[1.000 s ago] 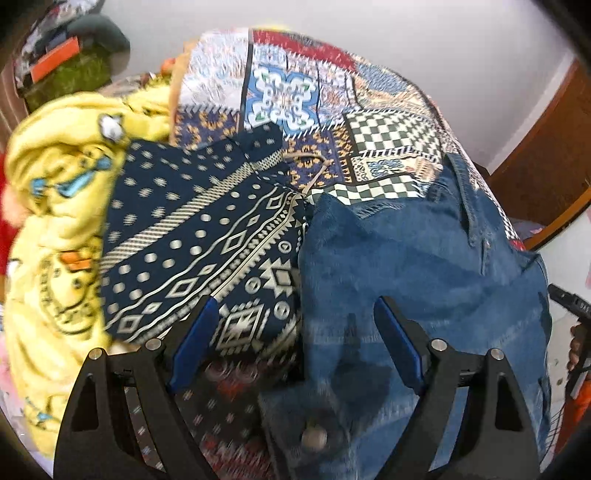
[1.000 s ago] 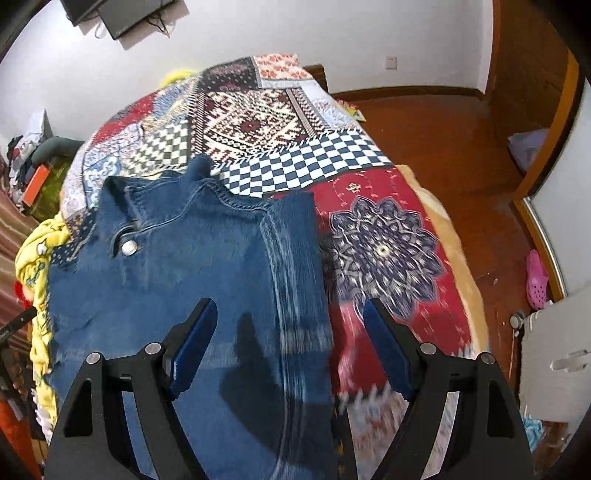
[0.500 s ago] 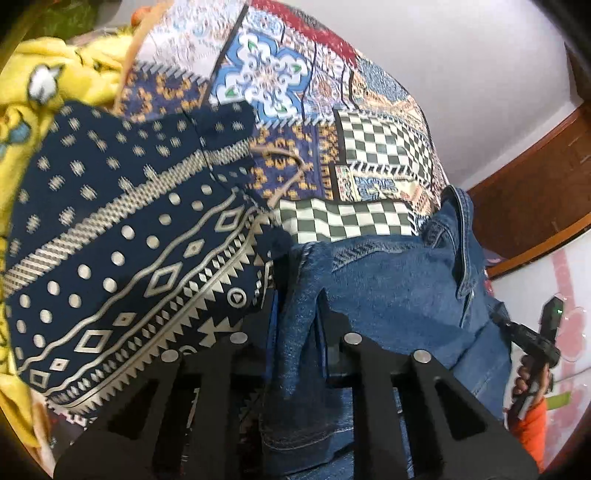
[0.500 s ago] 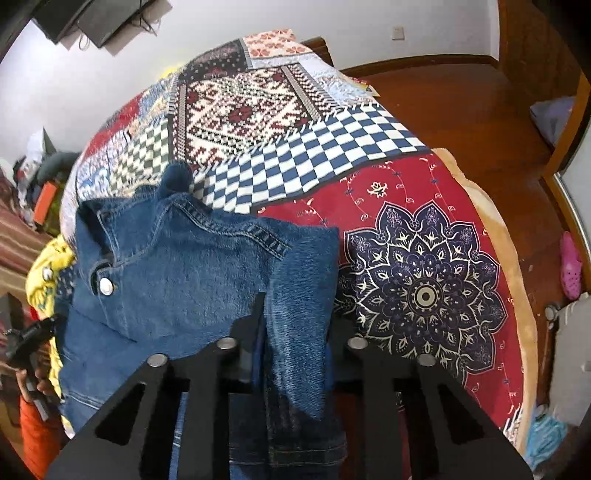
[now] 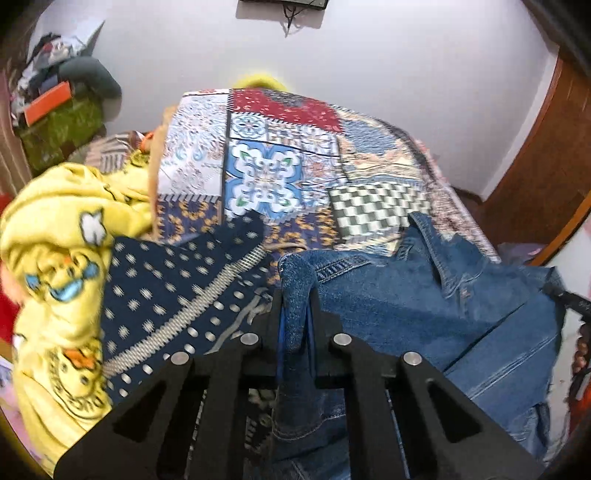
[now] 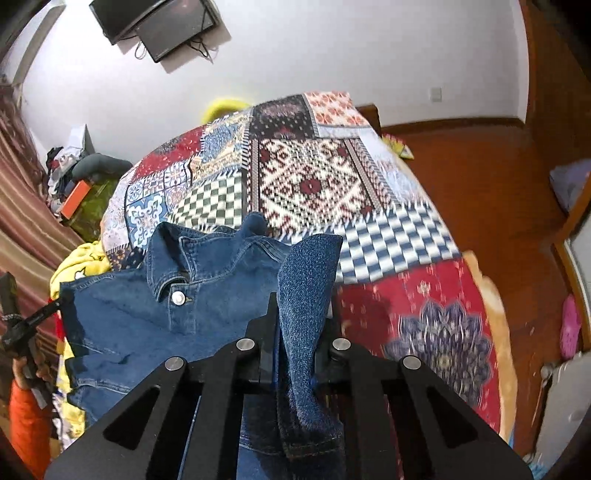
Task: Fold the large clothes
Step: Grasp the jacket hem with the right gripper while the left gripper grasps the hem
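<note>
left gripper (image 5: 295, 314) clamped on a raised fold of the blue denim jacket (image 5: 424, 302). right gripper (image 6: 299, 332) clamped on another fold. jacket lies on patchwork-patterned bedspread (image 6: 314, 184), just beside navy patterned cloth (image 5: 166, 288) and yellow cartoon blanket (image 5: 55, 229).

A patchwork quilt of red, blue and checked panels (image 6: 306, 184) is spread over the bed. A yellow cartoon-print blanket (image 5: 55, 258) is heaped beside a navy dotted patterned cloth (image 5: 173, 295). A black wall-mounted screen (image 6: 159, 22) is seen above.
</note>
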The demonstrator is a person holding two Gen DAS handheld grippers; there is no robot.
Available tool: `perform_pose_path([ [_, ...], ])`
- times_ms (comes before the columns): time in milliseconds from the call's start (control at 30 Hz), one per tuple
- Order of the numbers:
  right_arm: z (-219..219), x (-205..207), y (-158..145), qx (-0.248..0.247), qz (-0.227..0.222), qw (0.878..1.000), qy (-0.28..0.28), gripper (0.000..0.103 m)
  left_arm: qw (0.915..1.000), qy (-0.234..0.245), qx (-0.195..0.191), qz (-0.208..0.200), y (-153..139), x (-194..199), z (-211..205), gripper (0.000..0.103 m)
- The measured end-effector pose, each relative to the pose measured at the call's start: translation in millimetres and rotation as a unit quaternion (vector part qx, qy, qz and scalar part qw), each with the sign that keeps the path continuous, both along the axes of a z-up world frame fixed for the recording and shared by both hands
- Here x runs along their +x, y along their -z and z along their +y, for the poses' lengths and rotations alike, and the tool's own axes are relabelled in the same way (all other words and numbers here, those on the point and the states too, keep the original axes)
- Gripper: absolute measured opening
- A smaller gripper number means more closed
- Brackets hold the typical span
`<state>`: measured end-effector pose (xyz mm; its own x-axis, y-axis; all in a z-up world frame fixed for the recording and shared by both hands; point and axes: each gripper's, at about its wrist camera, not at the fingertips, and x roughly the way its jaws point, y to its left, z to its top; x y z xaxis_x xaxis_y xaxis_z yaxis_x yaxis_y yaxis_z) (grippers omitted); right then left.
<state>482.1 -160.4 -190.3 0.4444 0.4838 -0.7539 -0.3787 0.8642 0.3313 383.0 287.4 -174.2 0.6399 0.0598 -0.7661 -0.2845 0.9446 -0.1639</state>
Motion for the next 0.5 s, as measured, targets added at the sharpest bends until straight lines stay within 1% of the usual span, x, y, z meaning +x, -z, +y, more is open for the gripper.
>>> perform_pose_path([
  [100,8.7,14.0,13.1,-0.009,0.005,1.000,0.009,0.009,0.9998,-0.004,0.007,0.018,15.3,13.9,2.9,0.009],
  [200,13.7,30.0,38.3,-0.021,0.028,0.999,0.018,0.009,0.9992,-0.011,0.005,0.037,39.3,22.9,9.3,0.009],
  [267,13.1,35.6,58.1,-0.028,0.045,0.998,0.024,0.009,0.9989,-0.015,-0.004,0.044,53.6,27.0,13.2,0.009],
  [367,10.1,38.4,79.4,-0.036,0.061,0.997,0.028,0.011,0.9982,-0.016,-0.002,0.057,70.6,32.0,15.1,0.011],
  [500,7.9,36.3,85.8,-0.044,0.055,0.997,0.031,0.016,0.9969,-0.023,0.002,0.075,86.4,34.1,13.7,0.016],
])
